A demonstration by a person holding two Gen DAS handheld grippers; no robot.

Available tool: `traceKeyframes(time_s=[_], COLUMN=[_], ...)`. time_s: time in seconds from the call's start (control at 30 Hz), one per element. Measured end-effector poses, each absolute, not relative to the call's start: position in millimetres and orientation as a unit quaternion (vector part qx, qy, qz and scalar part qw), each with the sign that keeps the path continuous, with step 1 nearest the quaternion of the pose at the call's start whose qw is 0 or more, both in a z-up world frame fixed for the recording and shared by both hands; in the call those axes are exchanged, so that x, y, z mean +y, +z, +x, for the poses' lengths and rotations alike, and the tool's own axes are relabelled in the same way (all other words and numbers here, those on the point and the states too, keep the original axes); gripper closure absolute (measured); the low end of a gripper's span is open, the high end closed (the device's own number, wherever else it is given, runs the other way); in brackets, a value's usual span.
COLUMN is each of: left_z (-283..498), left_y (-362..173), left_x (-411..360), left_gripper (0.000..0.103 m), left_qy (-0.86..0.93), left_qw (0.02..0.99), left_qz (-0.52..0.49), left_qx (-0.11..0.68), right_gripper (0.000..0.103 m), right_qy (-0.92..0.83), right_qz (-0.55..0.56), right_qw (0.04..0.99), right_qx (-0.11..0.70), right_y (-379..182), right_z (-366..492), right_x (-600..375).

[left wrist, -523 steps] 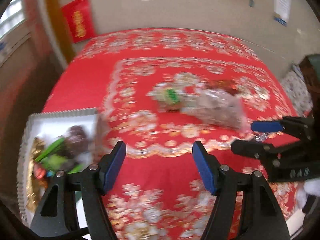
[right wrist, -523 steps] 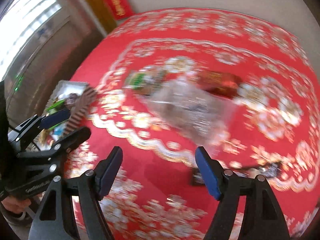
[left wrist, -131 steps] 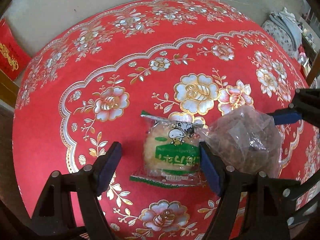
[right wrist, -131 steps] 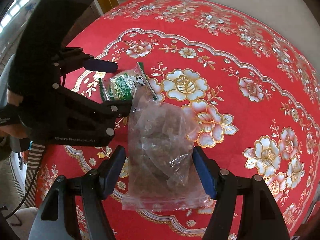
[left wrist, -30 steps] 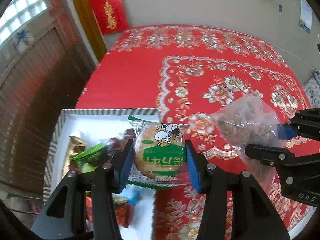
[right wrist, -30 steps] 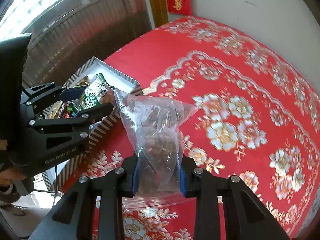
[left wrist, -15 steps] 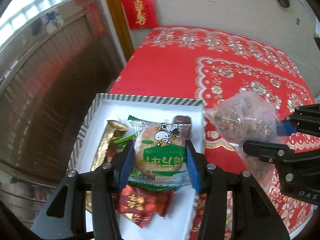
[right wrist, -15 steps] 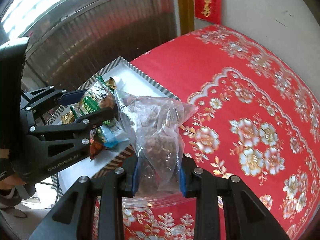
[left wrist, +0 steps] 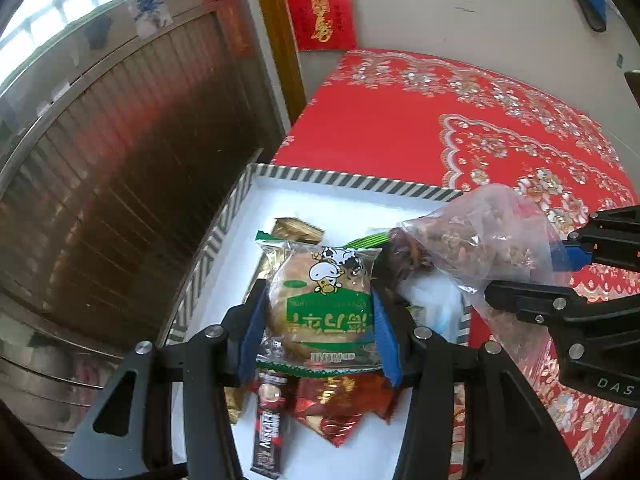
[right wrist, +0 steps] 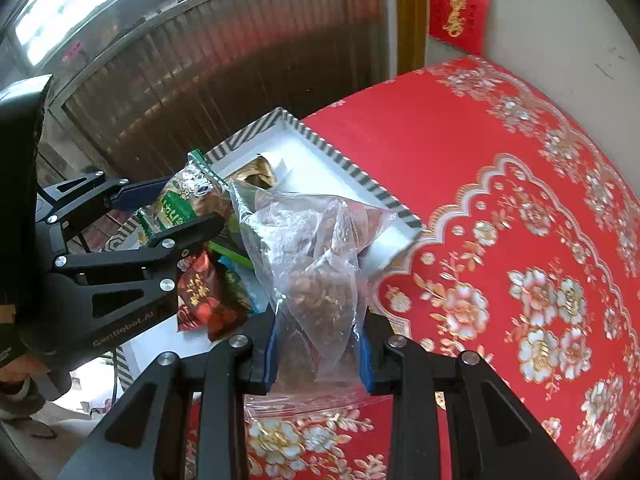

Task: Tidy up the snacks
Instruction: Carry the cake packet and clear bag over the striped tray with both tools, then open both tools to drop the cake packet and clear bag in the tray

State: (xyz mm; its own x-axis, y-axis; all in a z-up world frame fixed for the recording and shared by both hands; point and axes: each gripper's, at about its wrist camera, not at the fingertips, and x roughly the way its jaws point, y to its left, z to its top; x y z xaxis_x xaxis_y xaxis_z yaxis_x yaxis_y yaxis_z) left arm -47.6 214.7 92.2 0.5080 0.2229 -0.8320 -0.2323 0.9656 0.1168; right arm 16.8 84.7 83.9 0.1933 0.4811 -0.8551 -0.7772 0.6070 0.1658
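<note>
My left gripper (left wrist: 318, 334) is shut on a green-labelled wrapped cake (left wrist: 320, 304) and holds it above the white striped-rim tray (left wrist: 340, 180). The same cake (right wrist: 180, 204) shows in the right wrist view. My right gripper (right wrist: 318, 354) is shut on a clear bag of brown snacks (right wrist: 316, 268), held over the tray's right edge (right wrist: 384, 196). That bag (left wrist: 484, 240) and the right gripper (left wrist: 536, 276) appear at the right of the left wrist view. The tray holds a red packet (left wrist: 340, 408), a dark stick packet (left wrist: 266, 428) and a gold wrapper (left wrist: 296, 228).
The tray sits at the left edge of a table under a red floral cloth (left wrist: 460, 120). A brown slatted wall (left wrist: 120, 180) lies beyond the table edge. A red paper hanging (left wrist: 320, 8) is on the far wall.
Both grippers have moved left over the tray with their snacks still gripped. The cake now hangs above the tray's middle, the bag over its right side.
</note>
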Motion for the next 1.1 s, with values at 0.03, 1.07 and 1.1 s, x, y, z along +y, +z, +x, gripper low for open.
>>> traceKeyframes(time_s=[0.03,1.07,1.1], left_z=[-49,-92,-92], left_y=[91,47,46], left_x=[218,267,267], left_gripper=[0.052,0.052,0.052], left_qy=[0.134,0.186,0.187], left_qw=[0.868,0.837,0.837], left_qz=[-0.007,-0.029,-0.032], left_qx=[0.479,0.515,0.513], right_gripper=[0.072,0.067,0.066], right_qy=[0.418,0.480,0.478], right_qz=[-0.156,-0.166,-0.167], right_qw=[0.755,0.702,0.704], right_qx=[0.480,0.500,0.498], right_y=[83,53,54], right_z=[16,-10,-11], right_x=[88,162,160])
